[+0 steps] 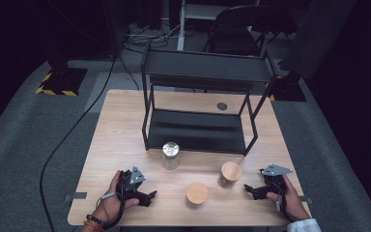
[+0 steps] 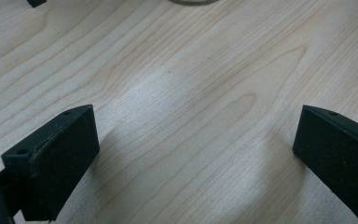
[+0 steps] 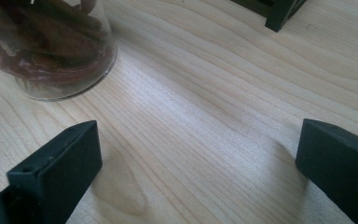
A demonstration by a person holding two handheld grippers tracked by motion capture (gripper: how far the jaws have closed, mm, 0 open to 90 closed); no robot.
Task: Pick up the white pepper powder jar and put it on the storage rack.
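Observation:
Three jars stand on the wooden table (image 1: 125, 116): a glass jar with a metal lid (image 1: 170, 155) in front of the black shelf rack (image 1: 200, 104), and two jars with wooden lids (image 1: 196, 193) (image 1: 231, 173) nearer the front edge. My left gripper (image 1: 149, 196) rests low on the table at the front left, open, with bare wood between its jaws (image 2: 191, 154). My right gripper (image 1: 249, 189) sits at the front right, open, pointing toward the right-hand wooden-lid jar. In the right gripper view that glass jar (image 3: 46, 51) holds brown sticks and stands up and left of the jaws.
The two-level black rack takes up the back half of the table; one of its feet (image 3: 279, 16) appears in the right gripper view. A round cable hole (image 1: 221, 106) lies behind the rack. A chair (image 1: 236, 29) and cables are on the floor beyond.

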